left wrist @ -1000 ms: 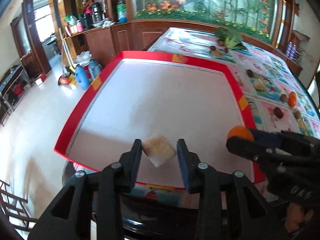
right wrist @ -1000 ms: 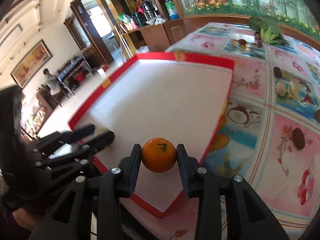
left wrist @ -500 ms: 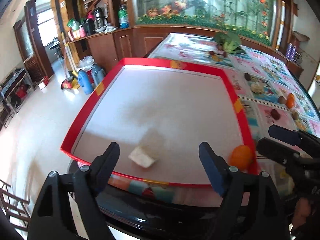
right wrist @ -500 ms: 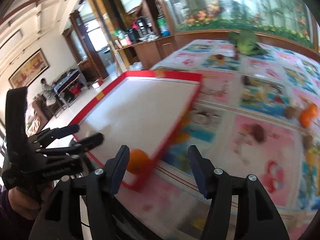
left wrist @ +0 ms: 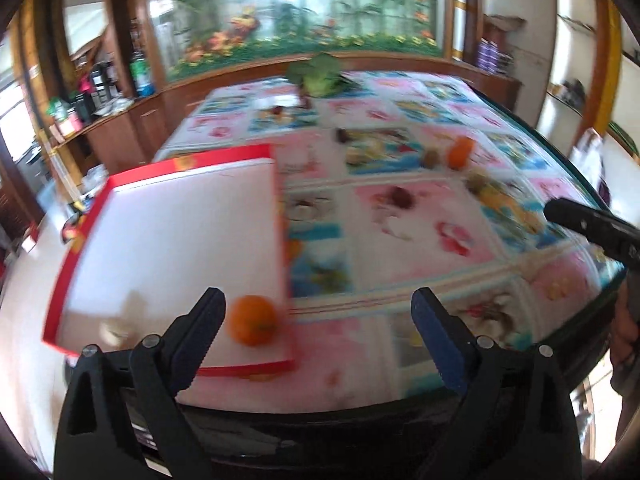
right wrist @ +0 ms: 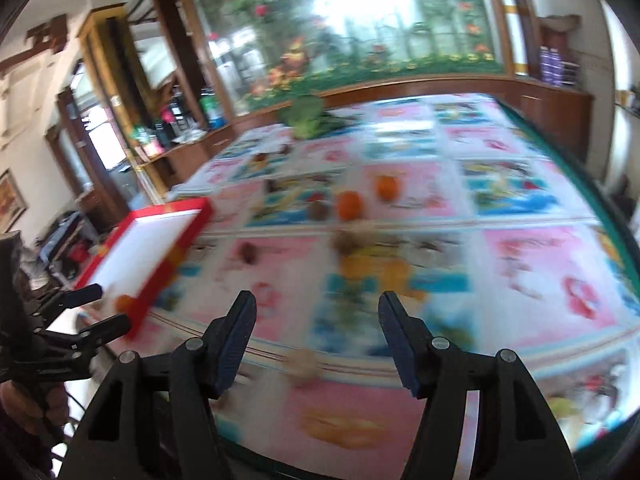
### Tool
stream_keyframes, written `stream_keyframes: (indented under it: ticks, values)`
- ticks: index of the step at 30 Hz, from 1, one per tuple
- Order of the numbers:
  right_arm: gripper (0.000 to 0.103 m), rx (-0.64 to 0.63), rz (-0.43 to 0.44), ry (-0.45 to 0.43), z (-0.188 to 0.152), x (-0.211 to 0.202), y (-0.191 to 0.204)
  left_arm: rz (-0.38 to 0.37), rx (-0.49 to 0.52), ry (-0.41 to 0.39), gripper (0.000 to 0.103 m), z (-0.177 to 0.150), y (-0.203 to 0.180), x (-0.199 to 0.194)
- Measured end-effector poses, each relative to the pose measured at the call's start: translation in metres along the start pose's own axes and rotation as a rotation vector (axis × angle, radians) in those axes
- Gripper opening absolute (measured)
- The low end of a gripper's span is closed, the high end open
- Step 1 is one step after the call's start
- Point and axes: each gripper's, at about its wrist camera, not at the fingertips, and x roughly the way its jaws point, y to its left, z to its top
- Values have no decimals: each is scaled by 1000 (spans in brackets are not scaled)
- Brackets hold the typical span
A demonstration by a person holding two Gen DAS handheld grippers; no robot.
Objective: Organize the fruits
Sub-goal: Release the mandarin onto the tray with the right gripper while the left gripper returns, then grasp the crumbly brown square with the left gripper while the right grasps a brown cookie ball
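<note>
Both grippers empty. The left gripper (left wrist: 316, 320) stands with its jaws spread wide, having just been opening, and nothing is between them. An orange (left wrist: 254, 320) lies in the near right corner of the red-rimmed tray (left wrist: 276, 216), just inside the left jaw's tip but not touched by it. A pale, blurred piece (left wrist: 114, 330) sits further left in the same tray, near its front rim.

The right gripper (right wrist: 316, 316) has also just been opening; its jaws stand apart over bare patterned tablecloth (right wrist: 540, 264), gripping nothing.

Remaining fruit lies loose on the cloth, well ahead of the right gripper and slightly right of its centre line: two oranges (right wrist: 350, 205) (right wrist: 387, 187) side by side, near each other but apart, a small brown fruit (right wrist: 319, 211) just left of them, another brown one (right wrist: 347, 242) nearer, and a dark one (right wrist: 249, 252) off to the left. All are round, so no long axis to align with. From the left wrist view the far orange (left wrist: 460, 152) sits well off to the right of those fingers, and the tray lies between.

Judgement: the right hand is the nearer one for the next pick. The fruit lies forward of its fingers, none yet between them. Motion blur is heavy; small fruit types cannot be told.
</note>
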Motion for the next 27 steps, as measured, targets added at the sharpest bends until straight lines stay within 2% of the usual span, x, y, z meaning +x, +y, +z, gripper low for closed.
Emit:
stream_keyframes:
  ticks: [8,13,16,17,22,24,27]
  values:
    - [63,39,-84,83,-8,11,-36,-136,99,45,94,7,-62,14]
    - [62,-6,-114,134,-3,26,-34,-203,151,51,94,12,-95,19]
    - [52,-17,-111,162,-1,37,-30,-226,175,62,94,13,-107,22]
    - [45,-21,-119,173,0,40,-29,-229,183,67,94,13,-111,23]
    - [34,-55,-178,200,3,49,-28,-243,189,100,94,15,-120,32]
    - [21,-76,-199,201,3,49,-29,-248,185,114,94,16,-123,36]
    - [21,-55,-171,196,3,44,-37,-246,184,130,94,17,-129,42]
